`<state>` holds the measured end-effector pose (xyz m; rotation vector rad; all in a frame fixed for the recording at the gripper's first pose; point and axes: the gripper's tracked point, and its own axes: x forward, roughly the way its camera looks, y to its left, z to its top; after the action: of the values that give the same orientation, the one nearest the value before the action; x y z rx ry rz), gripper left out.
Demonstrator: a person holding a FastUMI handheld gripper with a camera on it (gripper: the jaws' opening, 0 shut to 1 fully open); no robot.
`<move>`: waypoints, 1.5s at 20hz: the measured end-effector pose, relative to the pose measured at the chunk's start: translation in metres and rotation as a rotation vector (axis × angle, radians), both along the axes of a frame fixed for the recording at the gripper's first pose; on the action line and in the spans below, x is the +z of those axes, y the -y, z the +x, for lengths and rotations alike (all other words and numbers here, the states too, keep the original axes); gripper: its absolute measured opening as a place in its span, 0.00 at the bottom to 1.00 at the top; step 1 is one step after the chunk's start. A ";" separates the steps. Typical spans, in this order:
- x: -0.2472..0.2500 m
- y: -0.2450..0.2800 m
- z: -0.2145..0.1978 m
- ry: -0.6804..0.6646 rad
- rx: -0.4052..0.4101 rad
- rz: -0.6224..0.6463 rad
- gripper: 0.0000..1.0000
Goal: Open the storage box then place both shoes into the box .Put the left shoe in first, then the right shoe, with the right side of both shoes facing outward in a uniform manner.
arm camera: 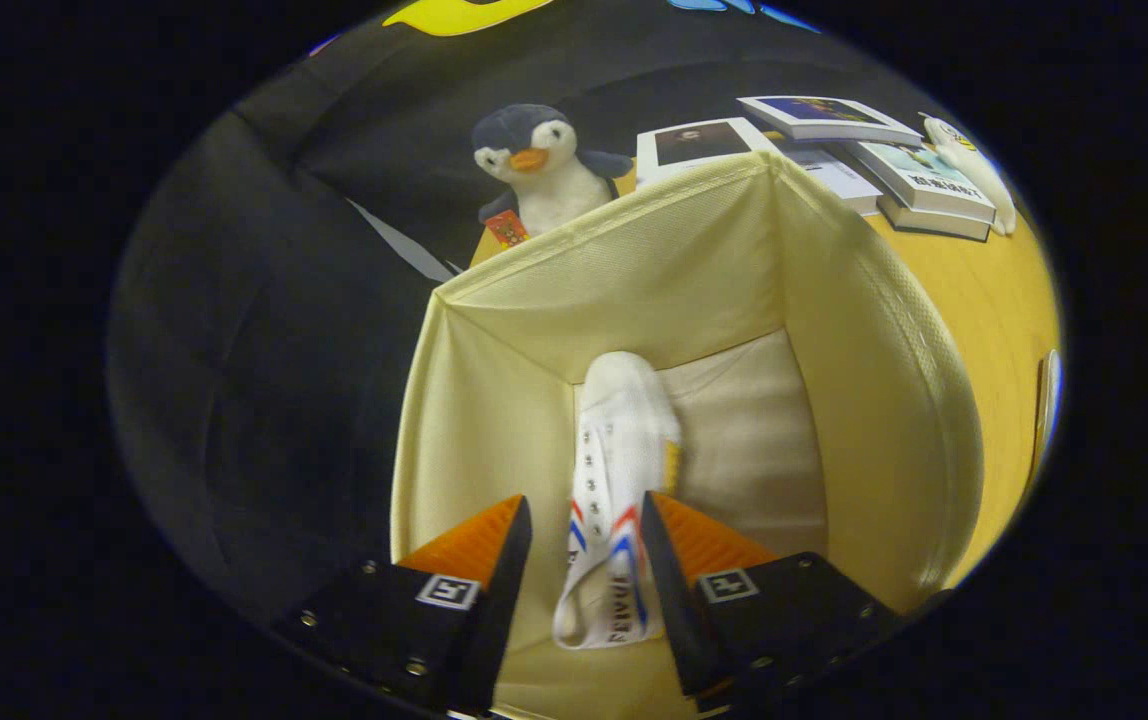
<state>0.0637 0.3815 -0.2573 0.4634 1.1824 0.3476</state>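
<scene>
The cream fabric storage box (pixel 864 400) stands open on the yellow table, and I look down into it from above. One white shoe (pixel 624 440) with red and blue stripes lies inside on the box floor. Its toe reaches the far wall and its heel end lies between my fingers. My gripper (pixel 584 503) hovers over the near part of the box with its fingers spread. The right finger is at the shoe's edge, while a gap of box floor shows between the left finger and the shoe.
A plush penguin (pixel 534 165) sits just behind the box's far wall. Several books (pixel 914 175) lie on the yellow table (pixel 994 300) beyond and to the right of the box. Black cloth hangs to the left.
</scene>
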 end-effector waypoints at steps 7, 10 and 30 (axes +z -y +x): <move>0.064 0.040 -0.004 0.113 0.046 0.050 0.98; 0.092 0.075 0.001 0.204 0.068 0.012 0.98; 0.063 0.369 -0.019 0.202 -0.170 -0.248 0.98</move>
<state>0.0450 0.0127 -0.1946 0.3017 0.9668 0.0955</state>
